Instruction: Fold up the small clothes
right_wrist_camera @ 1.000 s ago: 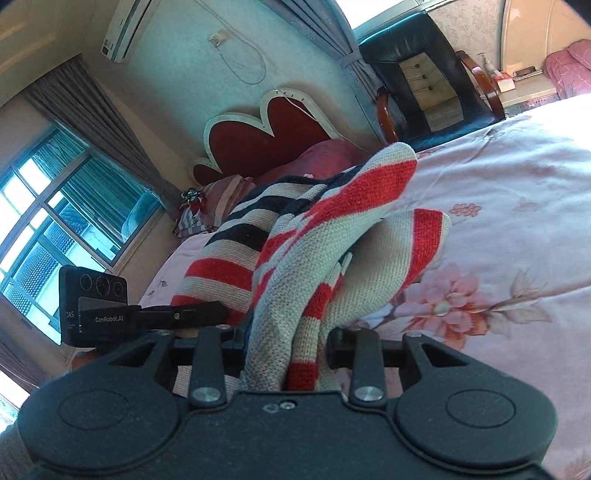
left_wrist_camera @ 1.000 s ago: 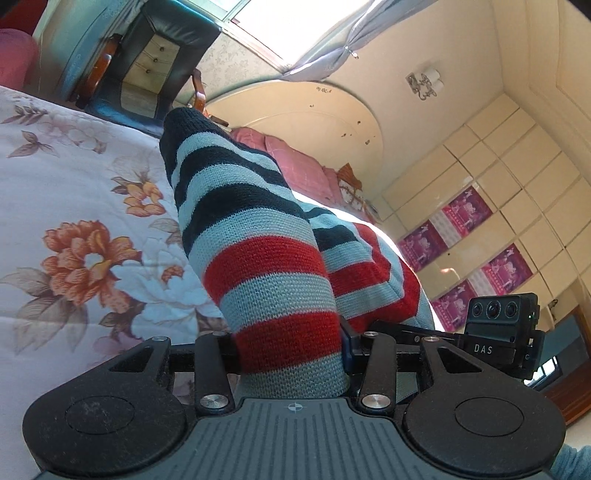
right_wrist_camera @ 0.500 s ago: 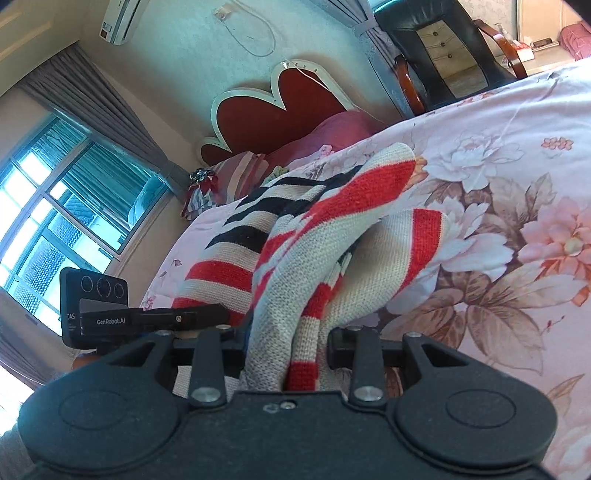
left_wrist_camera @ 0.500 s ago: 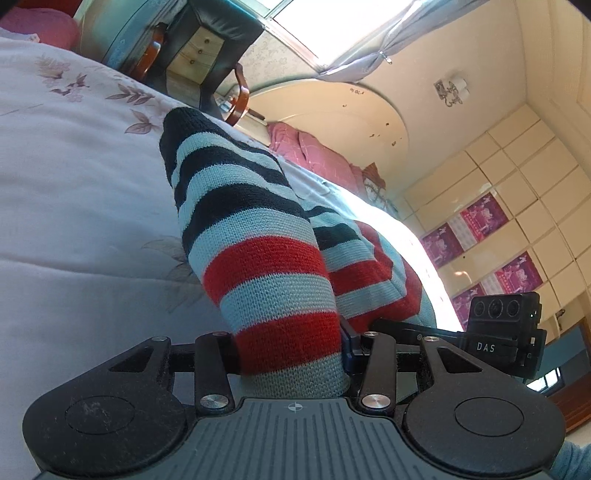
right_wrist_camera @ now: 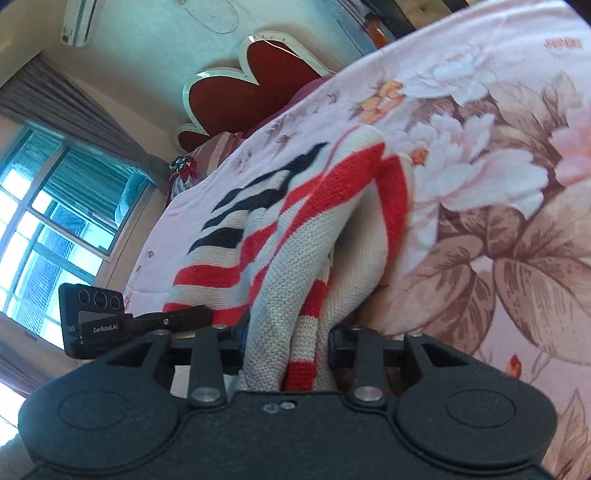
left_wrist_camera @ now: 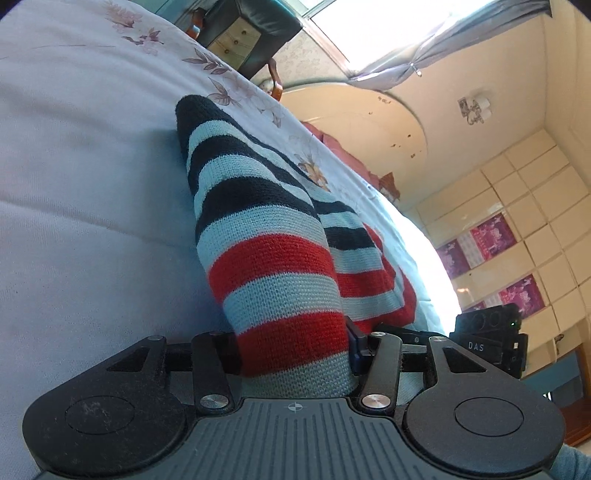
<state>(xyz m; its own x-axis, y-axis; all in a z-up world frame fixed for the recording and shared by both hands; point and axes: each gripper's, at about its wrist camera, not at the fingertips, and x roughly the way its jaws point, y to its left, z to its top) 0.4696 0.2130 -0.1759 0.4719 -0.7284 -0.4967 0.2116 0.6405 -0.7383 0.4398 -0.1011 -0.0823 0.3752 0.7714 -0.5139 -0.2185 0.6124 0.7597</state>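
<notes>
So both claws have the striped knit garment bunched up between their jaws, low over the floral bedspread. The left gripper has just been opening a bit, though the knit between its jaws looks pinched, hard to be sure. The right gripper is clenched on a gathered fold, the rest spilling ahead of it onto the bed, toward the red headboard.

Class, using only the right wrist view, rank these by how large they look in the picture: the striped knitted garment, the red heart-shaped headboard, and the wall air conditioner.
1. striped knitted garment, though it is nearest the camera
2. red heart-shaped headboard
3. wall air conditioner, partly cut off by the frame
</notes>
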